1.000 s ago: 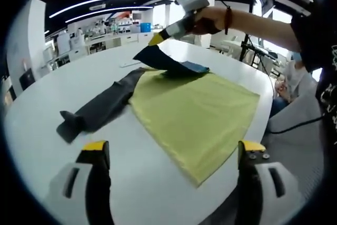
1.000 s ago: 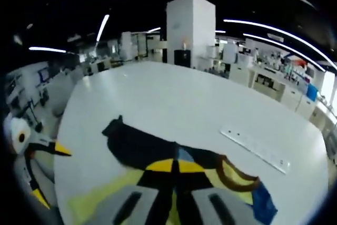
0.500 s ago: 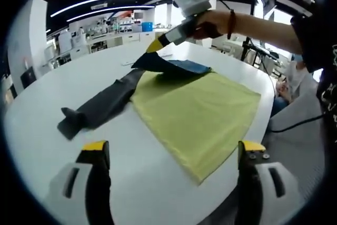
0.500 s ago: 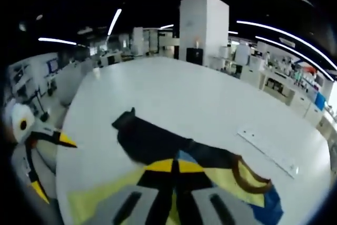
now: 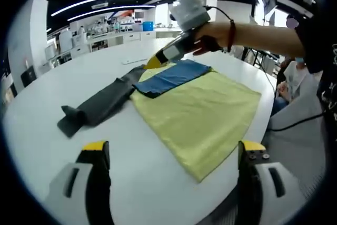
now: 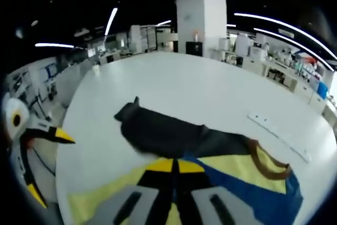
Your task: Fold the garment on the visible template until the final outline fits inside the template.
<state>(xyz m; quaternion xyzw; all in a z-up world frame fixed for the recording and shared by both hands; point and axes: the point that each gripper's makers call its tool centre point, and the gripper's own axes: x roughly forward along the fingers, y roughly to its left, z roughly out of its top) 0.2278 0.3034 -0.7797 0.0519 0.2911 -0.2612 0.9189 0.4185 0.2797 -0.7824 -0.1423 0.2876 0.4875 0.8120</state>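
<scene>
A yellow-green template cloth (image 5: 205,114) lies on the white table (image 5: 42,93). The garment's dark grey part (image 5: 100,106) stretches off the template's left edge. Its blue inner side (image 5: 171,75) lies folded flat on the template's far corner. A hand holds my right gripper (image 5: 152,61) low at that fold's edge. In the right gripper view the right gripper (image 6: 174,166) is shut on the garment, with dark cloth (image 6: 163,130) ahead and blue cloth (image 6: 263,193) to the right. My left gripper (image 5: 171,151) stands open above the near table edge, and also shows as the left gripper (image 6: 50,166) in the right gripper view.
A flat white strip (image 5: 129,62) lies on the table beyond the garment, the same strip (image 6: 279,135) at the right in the right gripper view. A seated person (image 5: 292,77) is beside the table's right end. Benches and a white pillar (image 6: 197,25) stand further off.
The right gripper has come down and toward me with the lifted garment edge. The blue flap, held up in the air before, now lies flat on the template. My left gripper stayed put.
</scene>
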